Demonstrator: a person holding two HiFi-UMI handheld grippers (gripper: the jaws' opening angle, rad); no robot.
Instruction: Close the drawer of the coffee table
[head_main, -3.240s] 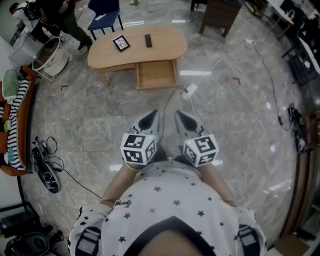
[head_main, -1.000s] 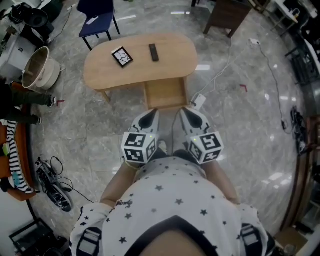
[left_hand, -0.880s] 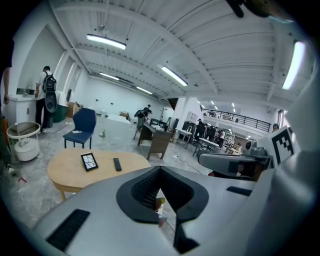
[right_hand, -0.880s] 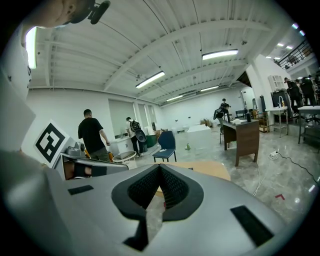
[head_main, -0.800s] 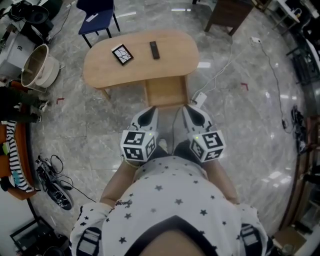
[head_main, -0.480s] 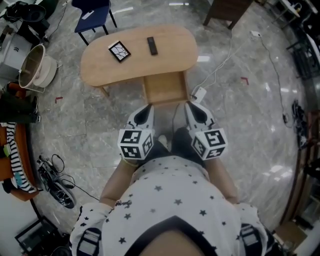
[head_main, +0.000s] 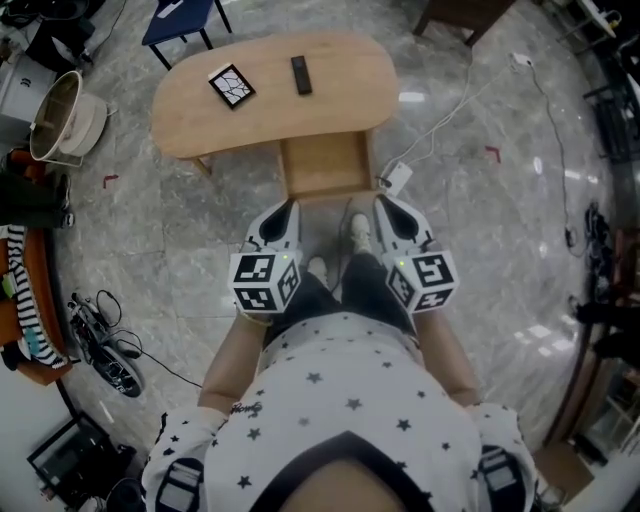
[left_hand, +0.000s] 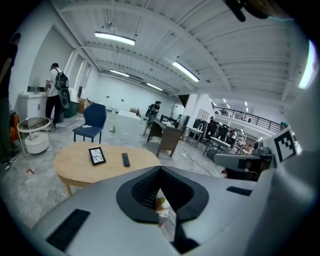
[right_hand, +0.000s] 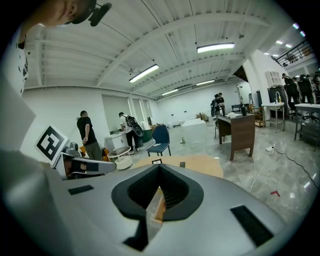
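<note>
Head view: am holding left gripper (head_main: 287, 209) and right gripper (head_main: 381, 202) near open drawer (head_main: 322, 165) of coffee table (head_main: 200, 110); both jaw pairs pressed together, pinching nothing.

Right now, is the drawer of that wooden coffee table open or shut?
Open. The drawer juts out from under the coffee table, its inside showing from above.

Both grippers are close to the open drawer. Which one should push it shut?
Left, narrowly. The left gripper, shut, lines up with the drawer just inside its left corner. The right gripper, also shut, sits at the right corner beside the white plug. Neither seems to touch it.
</note>
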